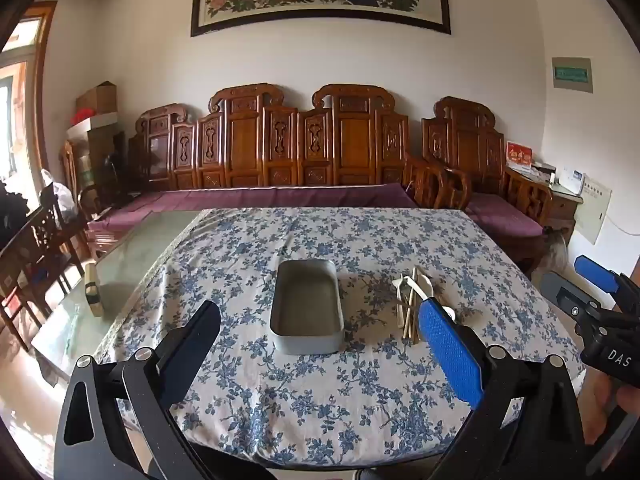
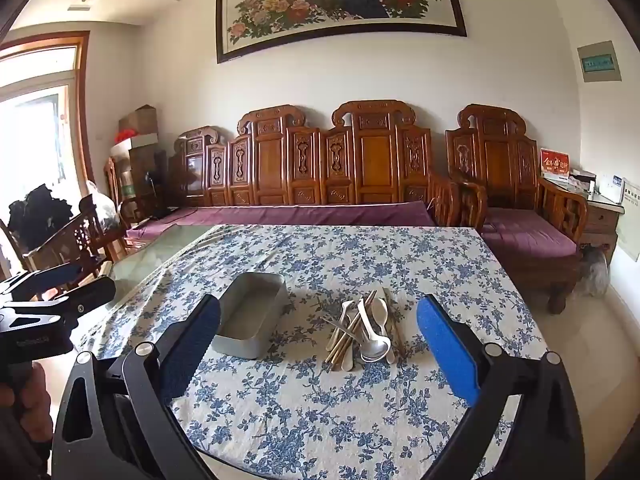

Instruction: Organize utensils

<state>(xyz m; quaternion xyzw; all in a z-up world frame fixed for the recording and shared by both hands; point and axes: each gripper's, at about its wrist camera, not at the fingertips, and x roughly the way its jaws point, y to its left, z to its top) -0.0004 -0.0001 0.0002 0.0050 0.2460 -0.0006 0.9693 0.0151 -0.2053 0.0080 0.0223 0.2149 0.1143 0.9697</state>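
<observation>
An empty grey rectangular tin [image 1: 307,307] [image 2: 253,314] sits mid-table on the blue-flowered cloth [image 1: 320,400]. To its right lies a heap of utensils [image 1: 414,304] [image 2: 362,332]: white spoons, a metal spoon, a fork and wooden chopsticks, crossed over one another. My left gripper [image 1: 320,344] hangs open above the near side of the tin, nothing between its fingers. My right gripper [image 2: 320,344] is open too, short of the heap and above the cloth. It also shows at the right edge of the left wrist view as the right gripper [image 1: 588,292]; the left gripper [image 2: 60,284] shows at the left edge of the right wrist view.
Bare glass tabletop [image 1: 132,256] lies left of the cloth, with a small block-shaped object [image 1: 93,290] on it. A carved wooden bench [image 1: 280,148] with purple cushions stands behind the table, and chairs [image 1: 44,236] to the left. A small dog [image 2: 596,268] is on the floor at right.
</observation>
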